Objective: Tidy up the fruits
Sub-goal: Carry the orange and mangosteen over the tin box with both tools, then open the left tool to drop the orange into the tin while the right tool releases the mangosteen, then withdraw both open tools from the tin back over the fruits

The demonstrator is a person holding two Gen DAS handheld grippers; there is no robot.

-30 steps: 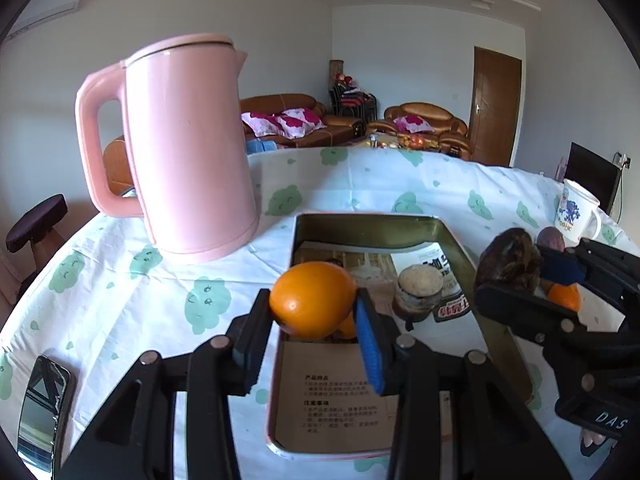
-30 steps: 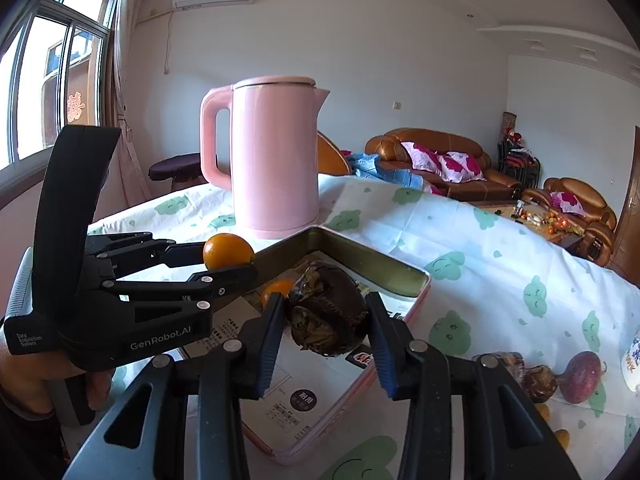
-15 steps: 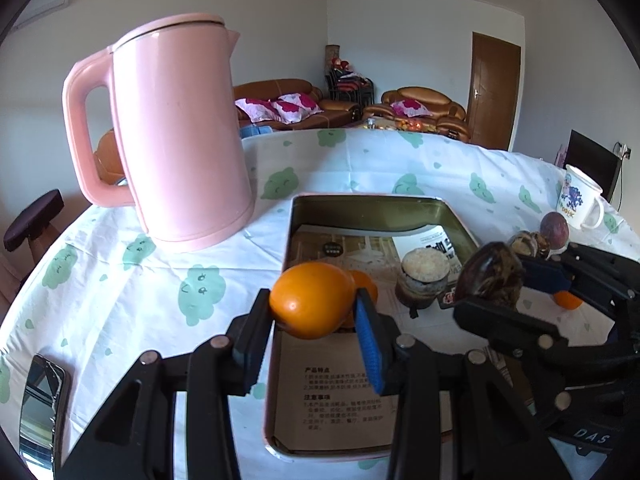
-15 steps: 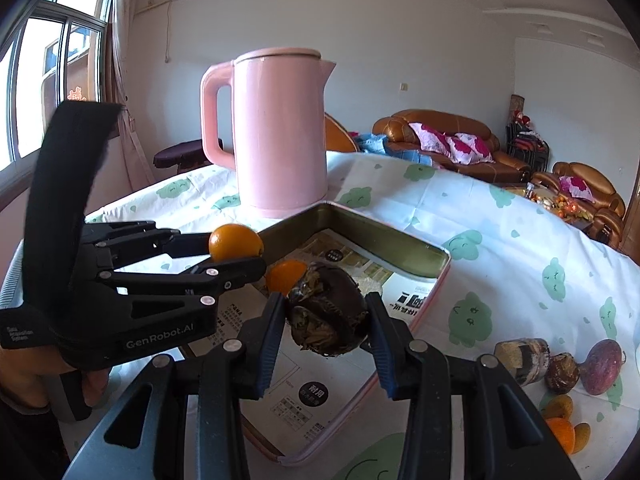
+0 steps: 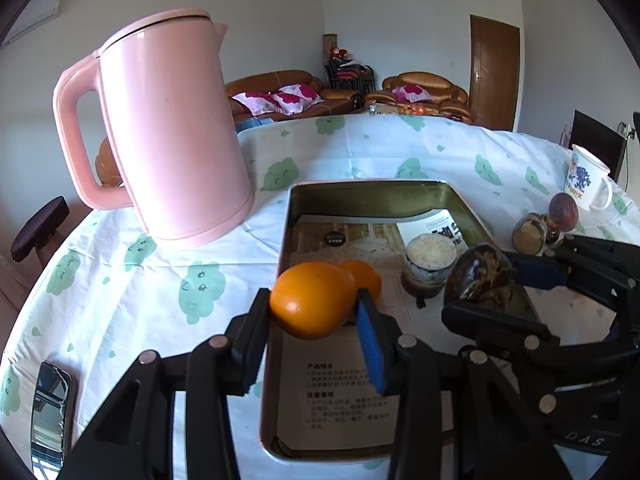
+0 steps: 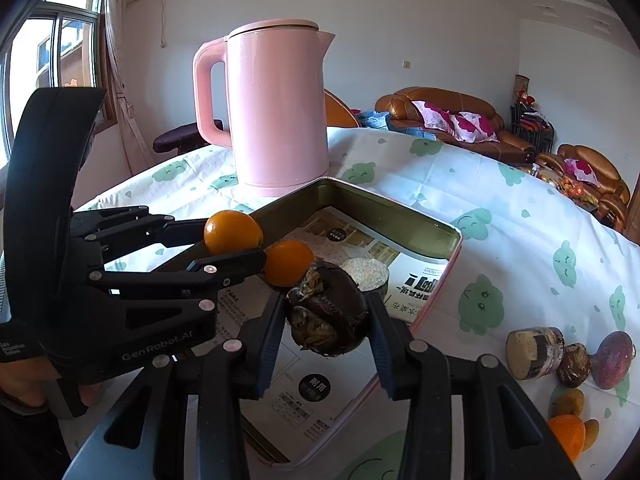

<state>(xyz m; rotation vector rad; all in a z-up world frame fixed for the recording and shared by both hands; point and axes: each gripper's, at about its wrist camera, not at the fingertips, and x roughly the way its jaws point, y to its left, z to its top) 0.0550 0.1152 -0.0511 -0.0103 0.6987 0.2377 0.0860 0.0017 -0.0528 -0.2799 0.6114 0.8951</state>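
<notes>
My left gripper (image 5: pixel 314 312) is shut on an orange (image 5: pixel 310 300) and holds it over the near left edge of the metal tray (image 5: pixel 368 196). It also shows in the right wrist view (image 6: pixel 234 236). My right gripper (image 6: pixel 326 320) is shut on a dark brown wrinkled fruit (image 6: pixel 326 316) above the tray (image 6: pixel 400 216); this fruit also shows in the left wrist view (image 5: pixel 480 278). In the tray lie a second orange (image 6: pixel 289 262) and a halved fruit with a white cut face (image 5: pixel 430 258).
A pink kettle (image 5: pixel 168 132) stands left of the tray. More fruits lie on the cloth right of it: a cut piece (image 6: pixel 534 352), a purple fruit (image 6: pixel 612 360), an orange piece (image 6: pixel 566 436). A mug (image 5: pixel 586 178) is far right. A phone (image 5: pixel 50 408) lies near left.
Both grippers have come lower and closer to the tray, each still holding its fruit. The right gripper has moved in over the tray's near part.
</notes>
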